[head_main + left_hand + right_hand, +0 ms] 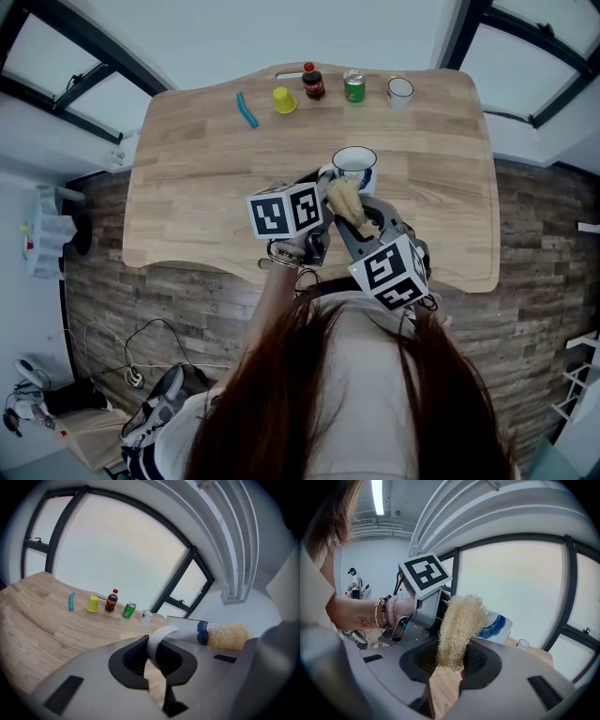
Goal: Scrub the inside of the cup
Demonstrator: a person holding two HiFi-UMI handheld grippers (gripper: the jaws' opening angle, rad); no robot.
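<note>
The white cup with a blue pattern (354, 164) is lifted off the wooden table (187, 187) and tipped on its side. My left gripper (319, 185) is shut on the cup's white handle (157, 640), which is pinched between the jaws in the left gripper view, where the left gripper (152, 657) fills the foreground. My right gripper (362, 221) is shut on a pale straw-coloured loofah scrubber (344, 198). In the right gripper view the scrubber (457, 627) stands up from the right gripper (449, 662), right beside the cup (498, 626). The scrubber (228, 636) lies at the cup's mouth end.
Along the table's far edge stand a blue stick-like item (246, 110), a yellow cup upside down (284, 99), a cola bottle (313, 82), a green can (354, 87) and a small white cup (400, 90). Windows surround the table. A person's hand (393, 611) holds the left gripper.
</note>
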